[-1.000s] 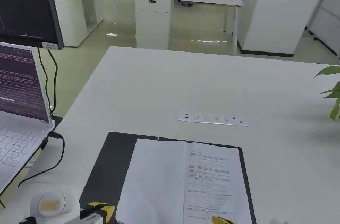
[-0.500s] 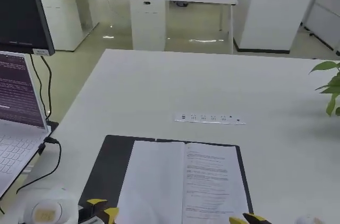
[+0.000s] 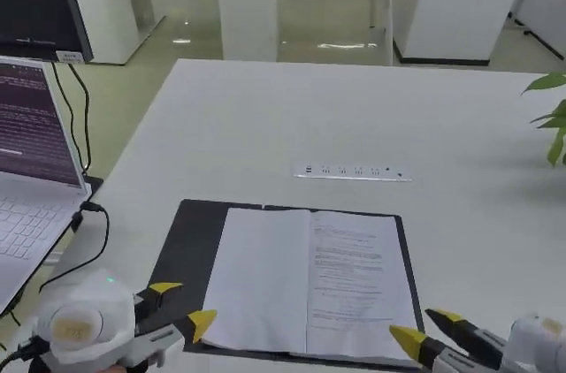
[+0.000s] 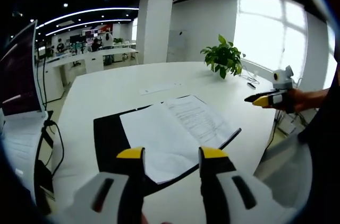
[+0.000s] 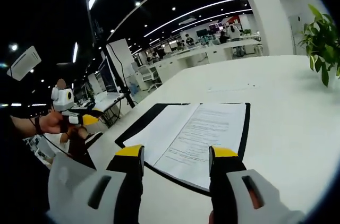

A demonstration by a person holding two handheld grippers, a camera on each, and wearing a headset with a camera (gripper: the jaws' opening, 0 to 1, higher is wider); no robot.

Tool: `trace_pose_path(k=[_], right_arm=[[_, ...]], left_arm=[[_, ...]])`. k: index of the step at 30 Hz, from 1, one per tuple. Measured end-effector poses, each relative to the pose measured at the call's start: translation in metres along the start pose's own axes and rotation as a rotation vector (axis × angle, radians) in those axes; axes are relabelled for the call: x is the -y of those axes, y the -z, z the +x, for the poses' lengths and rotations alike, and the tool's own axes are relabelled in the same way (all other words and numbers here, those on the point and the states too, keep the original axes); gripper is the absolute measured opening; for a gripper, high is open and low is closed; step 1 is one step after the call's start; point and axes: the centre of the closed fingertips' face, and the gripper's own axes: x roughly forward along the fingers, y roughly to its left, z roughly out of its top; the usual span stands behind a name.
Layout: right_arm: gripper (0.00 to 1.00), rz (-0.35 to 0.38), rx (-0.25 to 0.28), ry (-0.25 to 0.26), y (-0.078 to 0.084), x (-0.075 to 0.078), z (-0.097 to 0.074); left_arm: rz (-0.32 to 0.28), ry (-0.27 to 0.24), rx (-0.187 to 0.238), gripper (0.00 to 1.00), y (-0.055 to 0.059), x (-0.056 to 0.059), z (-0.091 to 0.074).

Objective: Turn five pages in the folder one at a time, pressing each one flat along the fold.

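Pages in the folder, lying open at the worktop's near edge, look light, floppy and easy to crease. My left gripper and right gripper flank it, fingers spread wide and empty. I'd pinch the printed page gently at its near right corner.

Bright ceiling lights, floor glare, sharp focus, fisheye-warped edges

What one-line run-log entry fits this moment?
folder open flat on table | left gripper jaws open, empty, at folder's near-left corner | right gripper jaws open, empty, at near-right corner | no page lifted
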Motion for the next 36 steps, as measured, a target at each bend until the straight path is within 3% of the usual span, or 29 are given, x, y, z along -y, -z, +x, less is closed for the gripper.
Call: trace_pose_path(k=[5, 9, 15, 19, 23, 28, 31, 36], right_arm=[[0.51, -0.034, 0.021, 0.010, -0.009, -0.001, -0.011], [0.53, -0.040, 0.030, 0.024, -0.011, -0.002, -0.015], [0.59, -0.054, 0.011, 0.036, -0.004, -0.006, -0.016], [0.60, -0.045, 0.009, 0.035, 0.001, -0.010, -0.018], [0.65, -0.063, -0.025, 0.043, 0.009, -0.011, -0.022], [0.69, -0.074, -0.046, 0.046, 0.015, -0.014, -0.025], [0.67, -0.085, -0.094, 0.036, 0.023, -0.018, -0.025], [0.74, -0.101, -0.134, 0.027, 0.031, -0.022, -0.022]], left_arm=[[0.039, 0.020, 0.000, 0.44, -0.004, 0.010, -0.006], [0.011, 0.030, 0.019, 0.49, -0.007, 0.013, -0.006], [0.004, 0.041, 0.018, 0.59, -0.006, 0.022, -0.009], [0.005, 0.028, 0.002, 0.63, -0.004, 0.021, -0.012], [-0.011, 0.012, 0.016, 0.66, -0.006, 0.019, -0.015], [-0.018, 0.003, 0.002, 0.71, 0.002, 0.019, -0.015], [-0.030, -0.003, -0.022, 0.77, 0.009, 0.020, -0.014], [-0.032, -0.004, -0.023, 0.77, 0.013, 0.021, -0.015]])
